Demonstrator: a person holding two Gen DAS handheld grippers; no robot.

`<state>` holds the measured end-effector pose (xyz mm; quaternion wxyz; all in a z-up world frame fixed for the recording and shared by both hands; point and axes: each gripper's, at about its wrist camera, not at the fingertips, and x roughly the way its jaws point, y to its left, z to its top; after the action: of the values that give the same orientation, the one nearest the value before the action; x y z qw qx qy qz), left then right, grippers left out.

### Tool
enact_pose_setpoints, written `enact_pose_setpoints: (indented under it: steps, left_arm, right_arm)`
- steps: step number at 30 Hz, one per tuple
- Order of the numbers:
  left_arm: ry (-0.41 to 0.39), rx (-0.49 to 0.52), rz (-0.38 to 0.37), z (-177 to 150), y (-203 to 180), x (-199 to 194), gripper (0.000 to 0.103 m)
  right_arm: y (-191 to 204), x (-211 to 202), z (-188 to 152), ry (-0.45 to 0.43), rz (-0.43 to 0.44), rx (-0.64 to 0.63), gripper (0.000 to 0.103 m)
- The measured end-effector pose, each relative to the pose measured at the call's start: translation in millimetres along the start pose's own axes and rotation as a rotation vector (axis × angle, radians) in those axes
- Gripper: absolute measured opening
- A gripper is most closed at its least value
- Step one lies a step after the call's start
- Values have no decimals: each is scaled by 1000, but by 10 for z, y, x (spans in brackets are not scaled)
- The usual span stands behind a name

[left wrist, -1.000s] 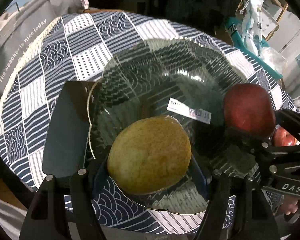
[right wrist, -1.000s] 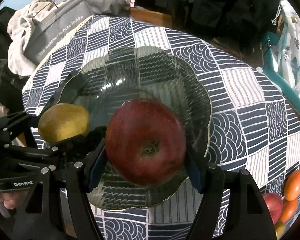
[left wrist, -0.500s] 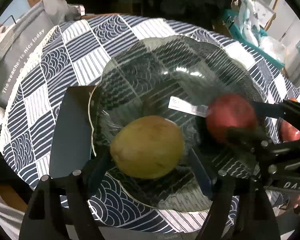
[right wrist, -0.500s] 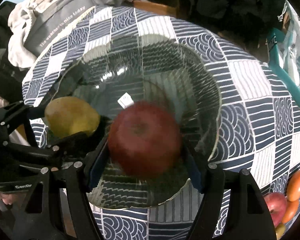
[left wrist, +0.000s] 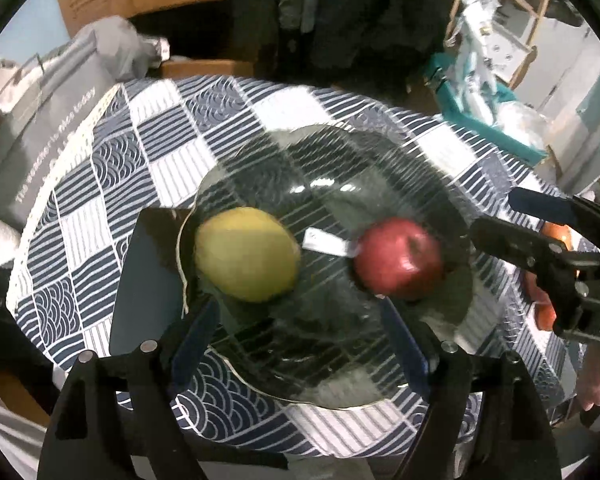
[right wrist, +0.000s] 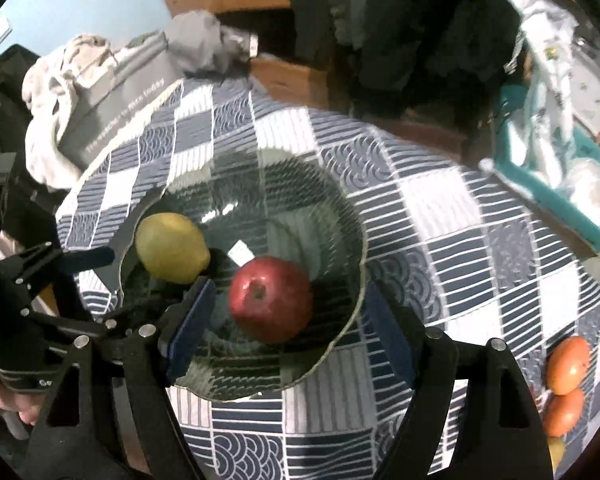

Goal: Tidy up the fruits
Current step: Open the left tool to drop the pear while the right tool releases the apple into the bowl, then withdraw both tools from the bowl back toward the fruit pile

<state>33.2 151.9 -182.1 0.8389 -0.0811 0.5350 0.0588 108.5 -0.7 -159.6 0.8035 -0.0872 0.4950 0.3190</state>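
The apple (right wrist: 271,299) and the pear (right wrist: 171,247) now lie loose inside the glass bowl (right wrist: 356,248), the pear against the left side of the bowl and the apple near the centre-right, with a white barcode label (right wrist: 241,251) on the bowl floor between them. One second ago each fruit sat clamped between a pair of jaws above the bowl; both are now released and neither touches a gripper. The right gripper (right wrist: 288,316) has its jaws spread wide, one pad on each side of the apple with clear gaps, and it has drawn back toward the near rim. The left gripper (left wrist: 300,340) is likewise spread apart and empty; the pear lies ahead of its left pad, apart from it. Motion blur softens both views, so whether the fruits have fully settled or are rolling slightly cannot be confirmed. The bowl stands on the blue-and-white patterned tablecloth (right wrist: 440,216), partly over a dark flat pad (left wrist: 148,280) at its left edge. Two deposits appear complete. More fruit, two orange ones (right wrist: 568,364) and others at the frame edge, remains on the cloth to the right, well apart from the bowl, so the task is probably unfinished and the right gripper is the closer tool for collecting them.
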Motion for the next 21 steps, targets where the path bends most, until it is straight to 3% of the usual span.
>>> enact_pose_setpoints:
  steps: [12,21]
  left_arm:
    - [-116,46,-106,104,-392,-501,84]
    - [-217,65,-166,172,-625,-899,85]
  right_arm:
    - [-174,-789,-51,-185,-119,18,78]
    - [-318,-1272,-187,-277,-183,41,79]
